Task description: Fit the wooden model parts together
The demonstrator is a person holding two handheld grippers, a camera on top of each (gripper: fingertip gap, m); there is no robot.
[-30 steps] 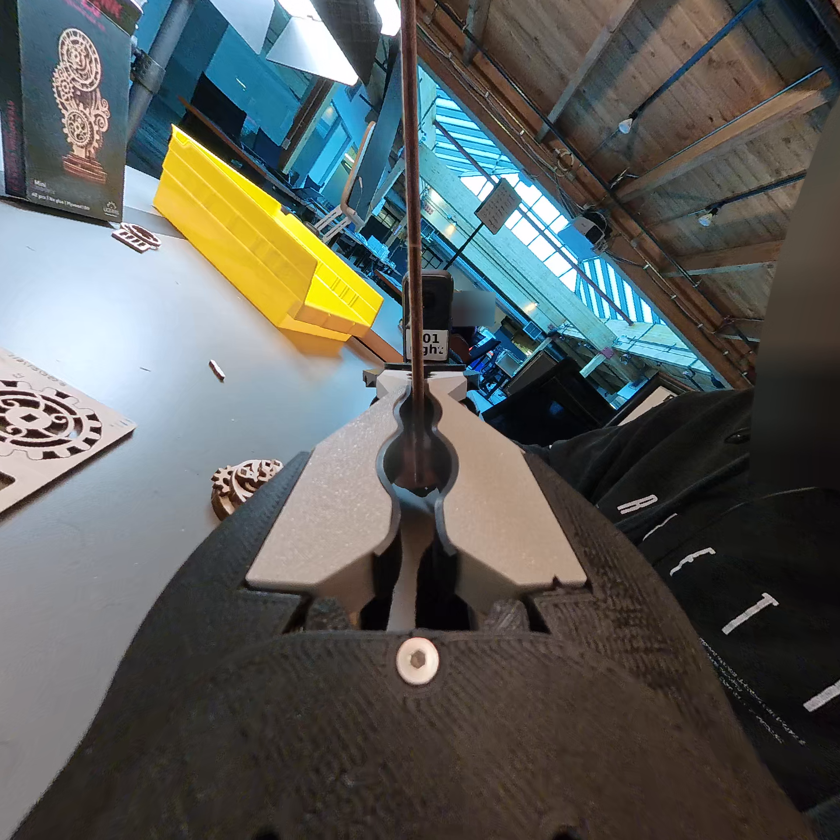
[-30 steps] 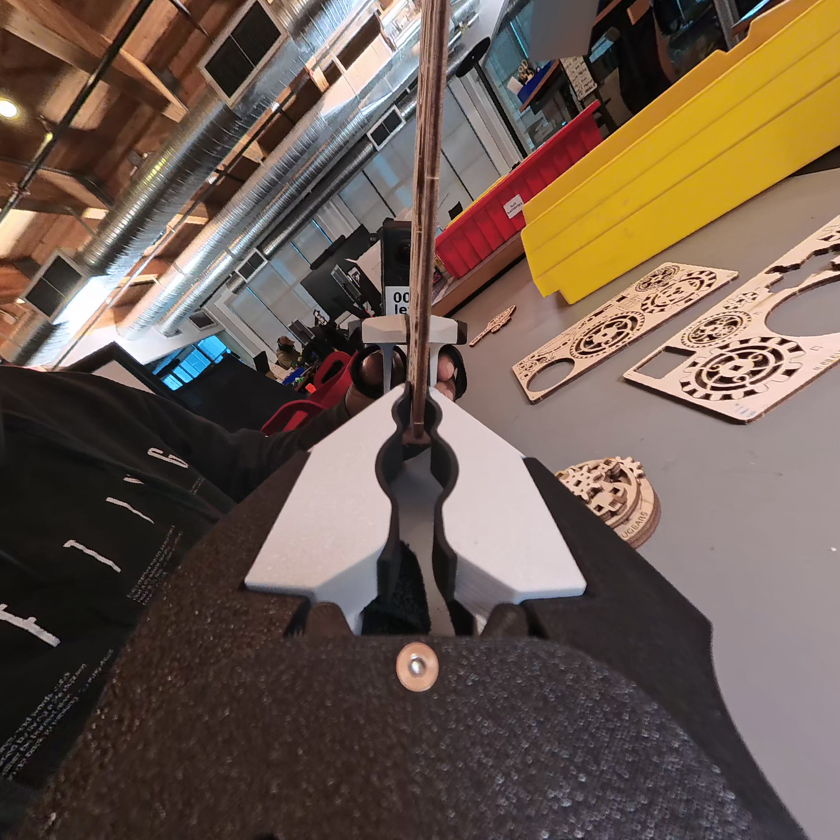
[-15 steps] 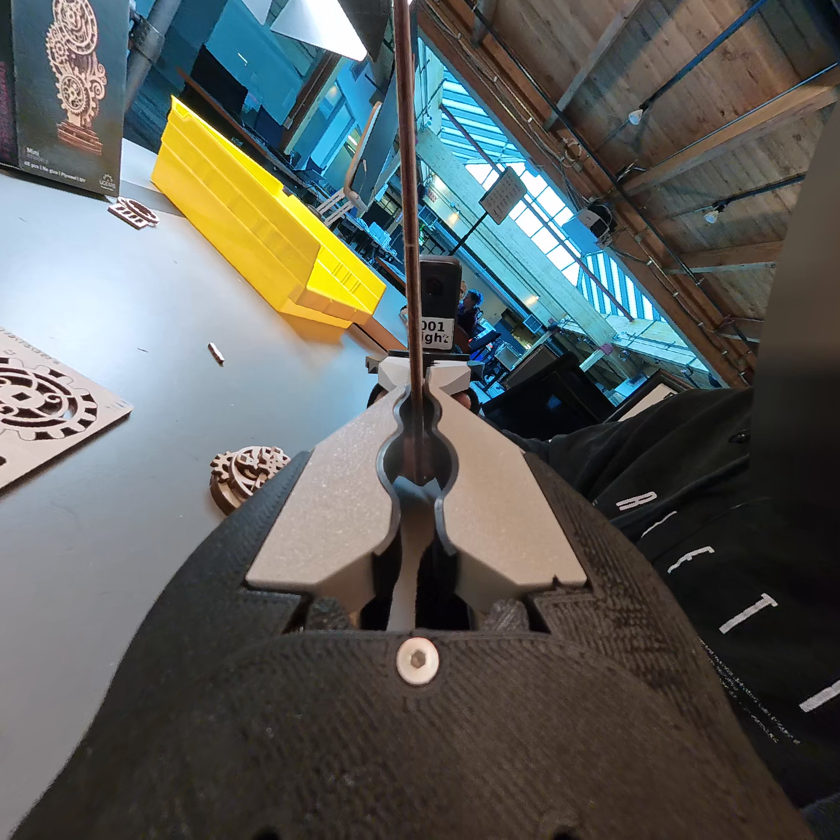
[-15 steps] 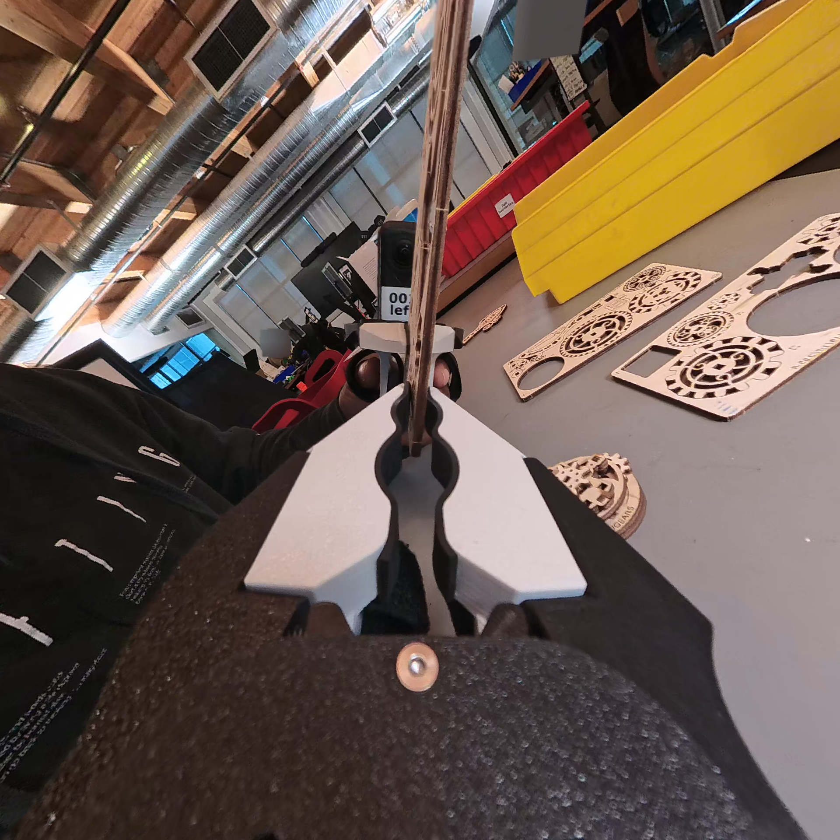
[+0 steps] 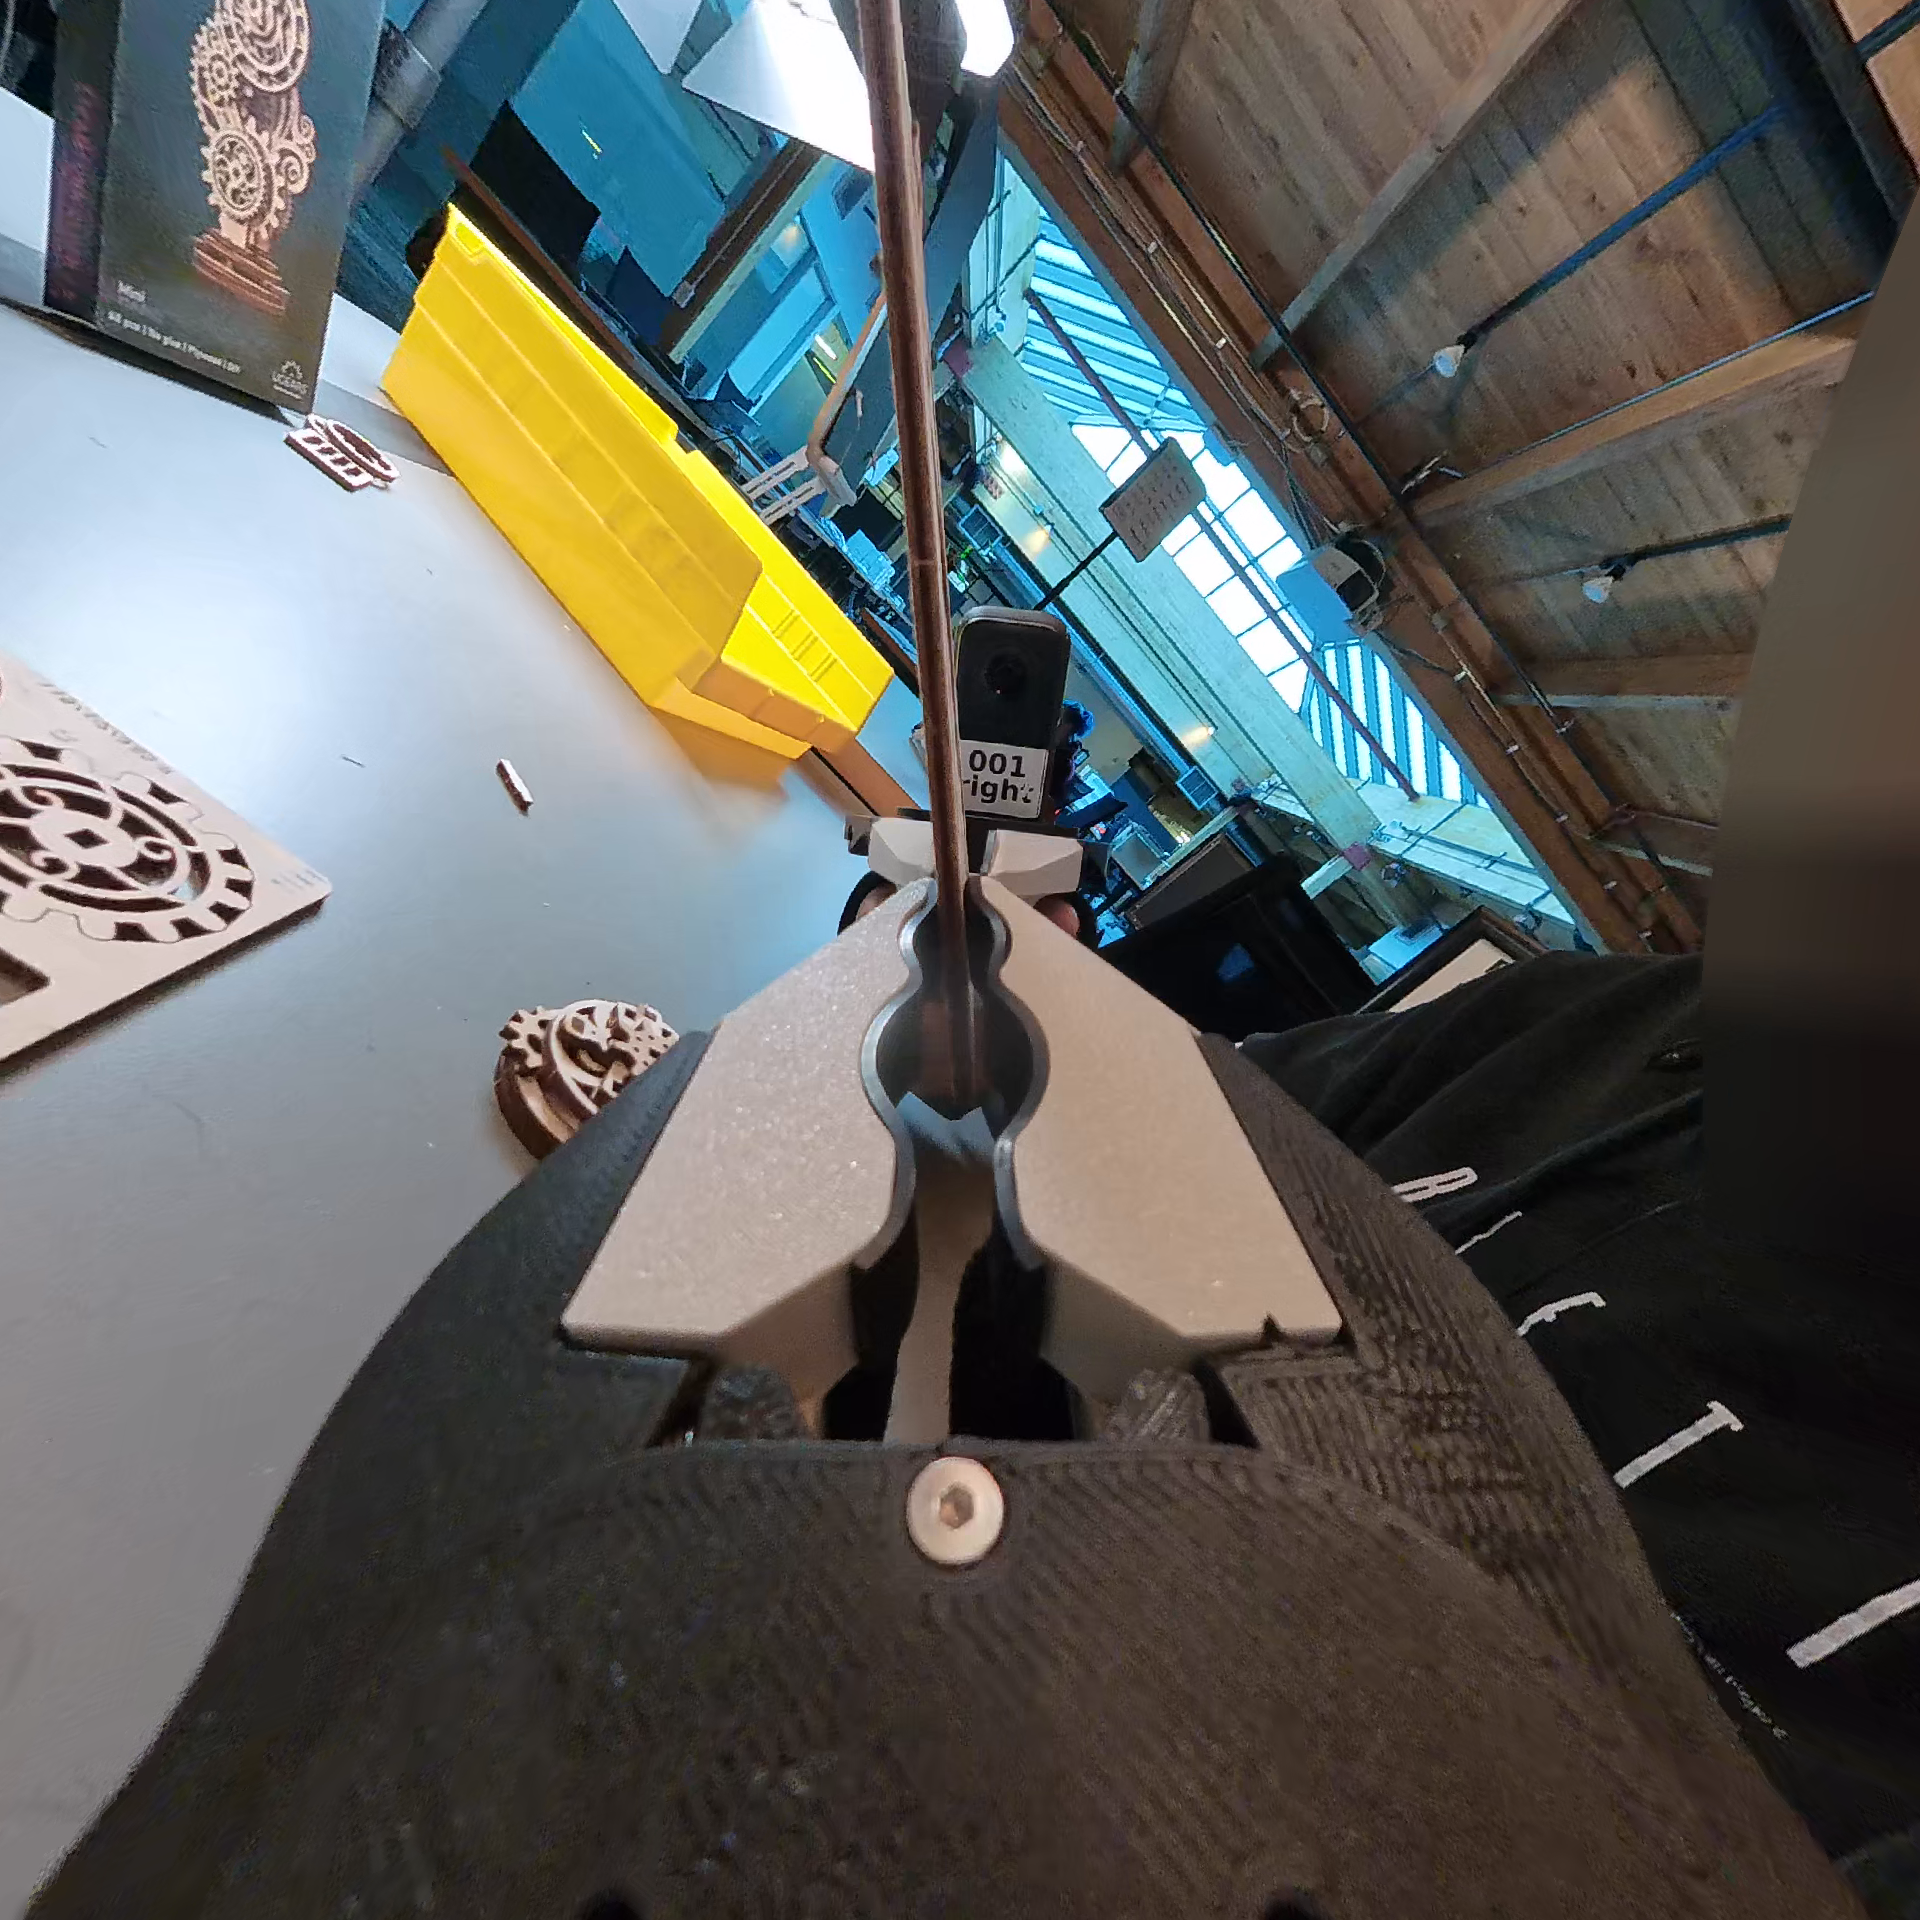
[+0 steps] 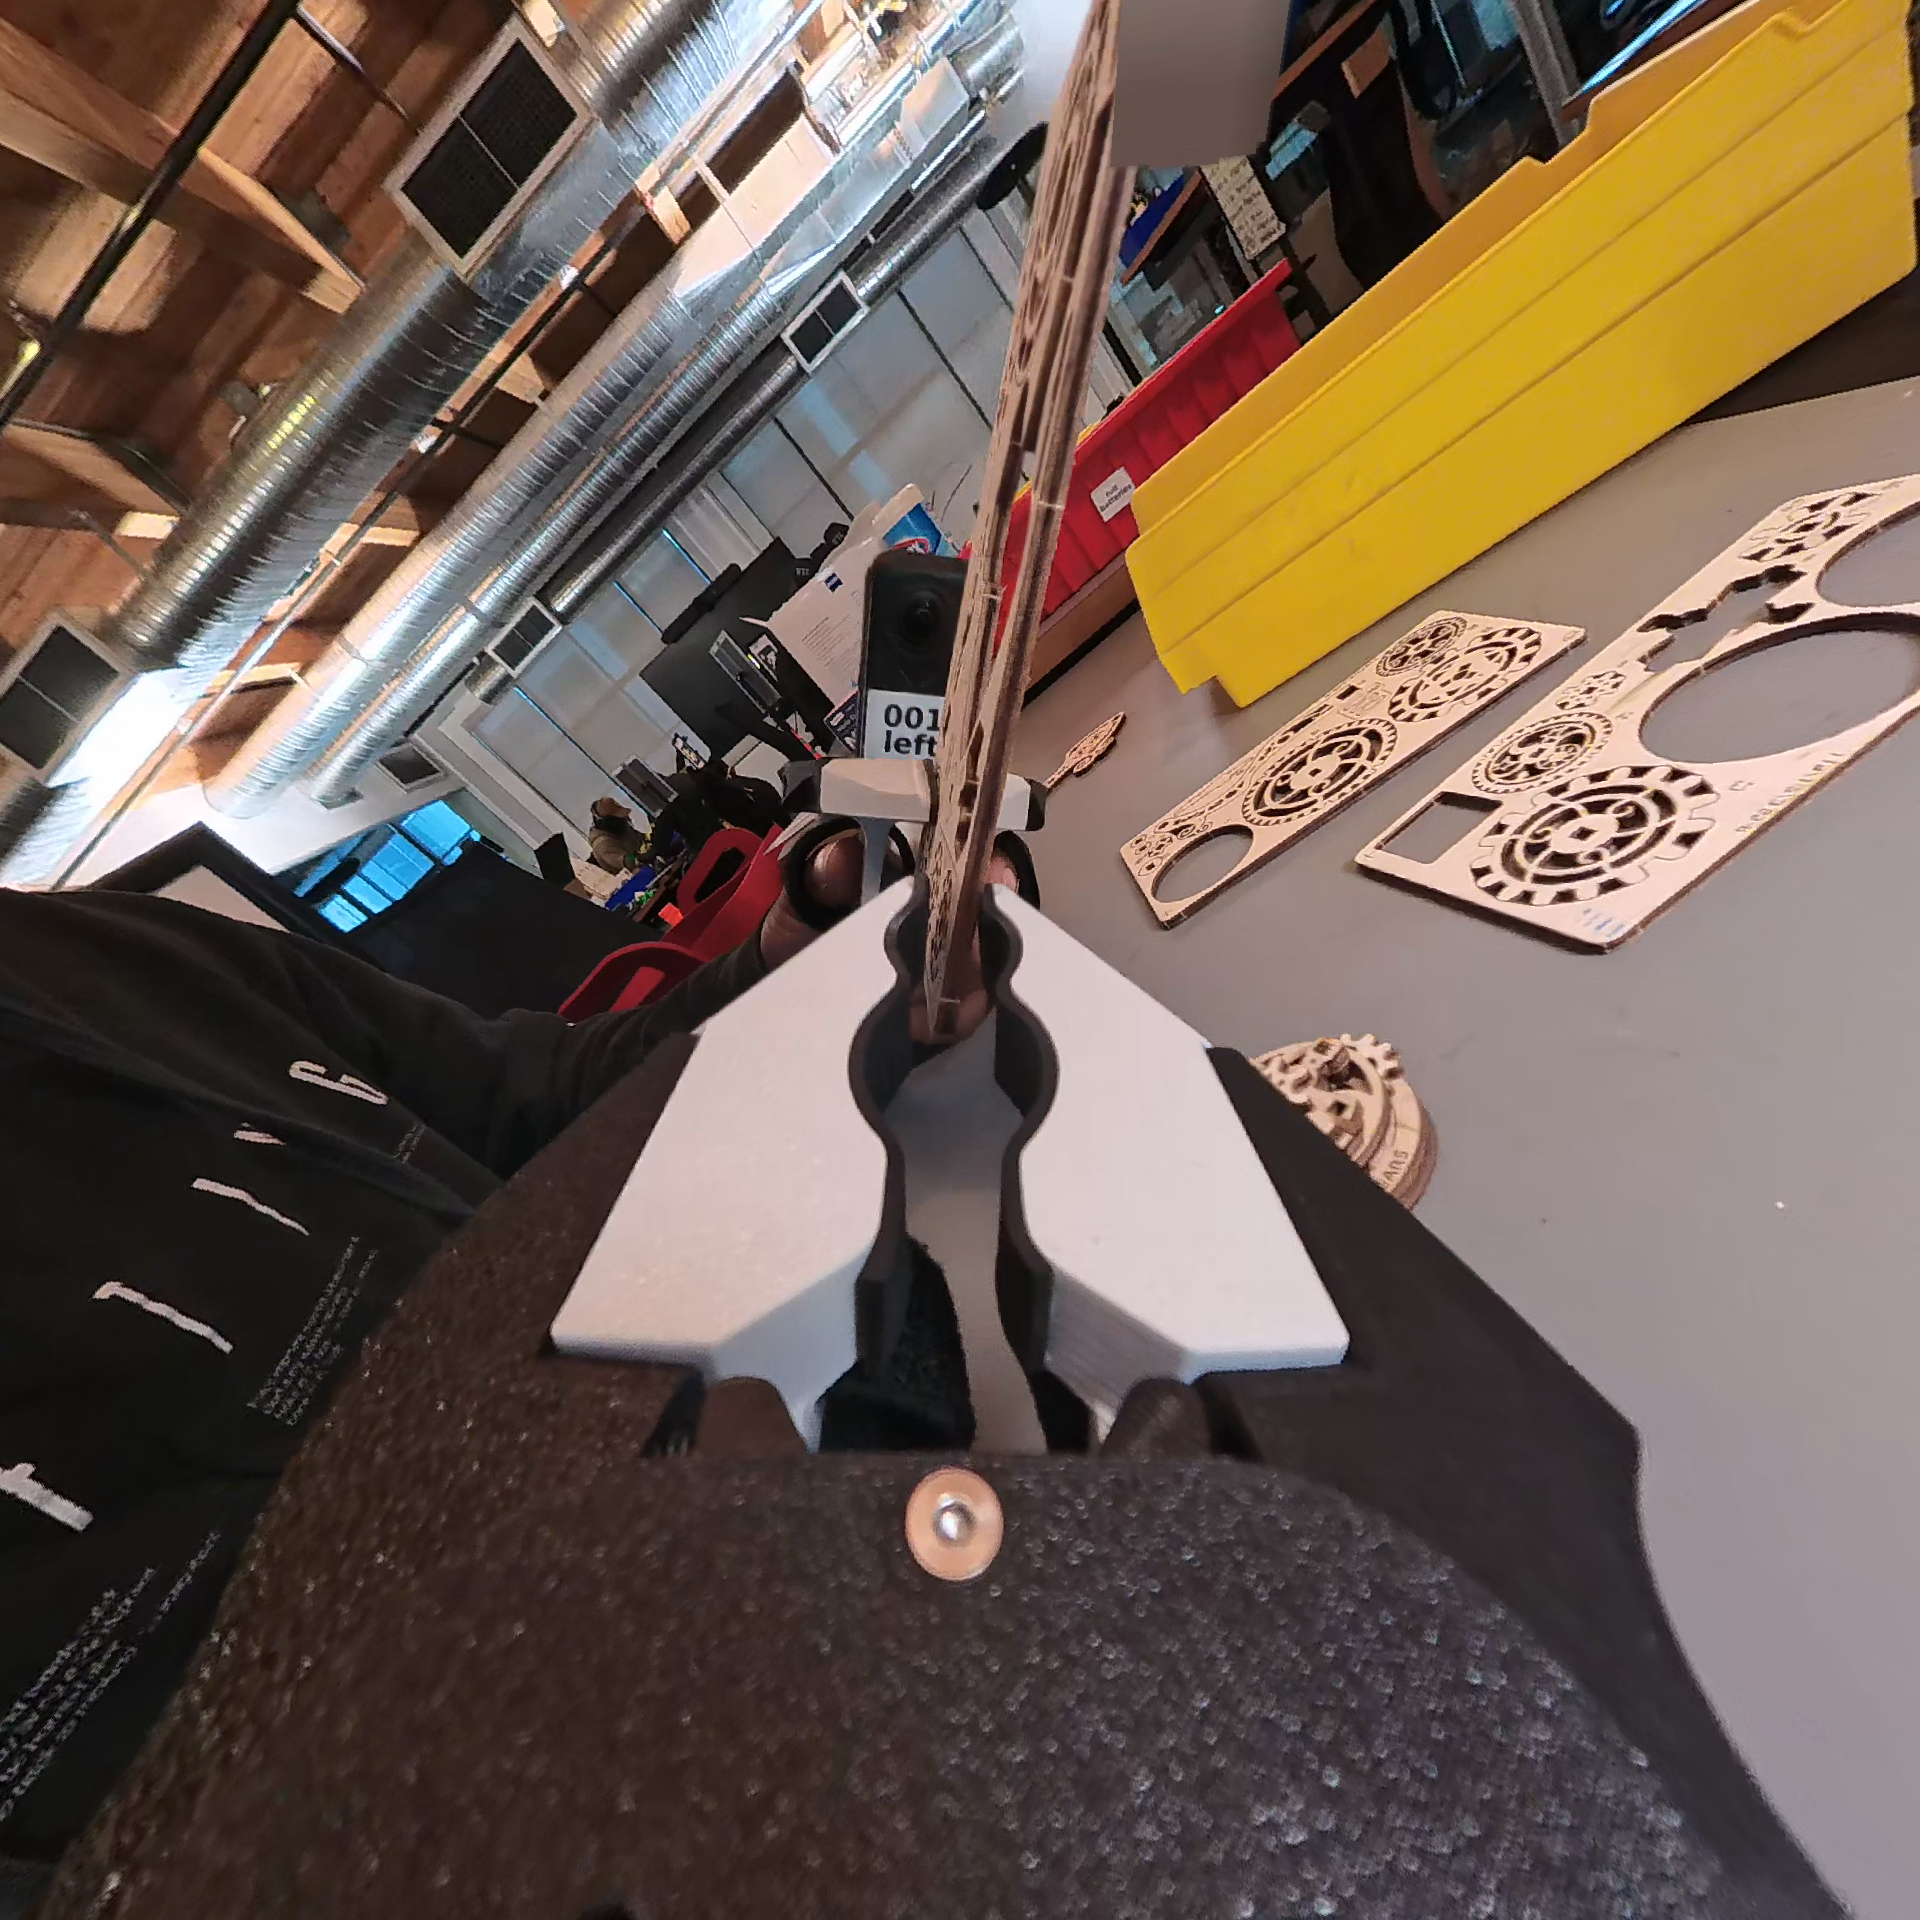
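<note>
Grey tabletop (image 5: 260,644) carrying a yellow bin (image 5: 623,551), contents hidden; a red bin (image 6: 1164,457) with a white label lies beyond. Flat wooden sheets (image 6: 1621,790) and a small gear assembly (image 6: 1351,1112) lie nearby. Left gripper (image 5: 951,914) and right gripper (image 6: 951,914) both clench one thin wooden sheet (image 5: 914,468) edge-on, raised above the tabletop; each carries a printed tag.

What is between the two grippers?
A thin wooden sheet, edge-on, held by left gripper and right gripper; both wrist views show it.
</note>
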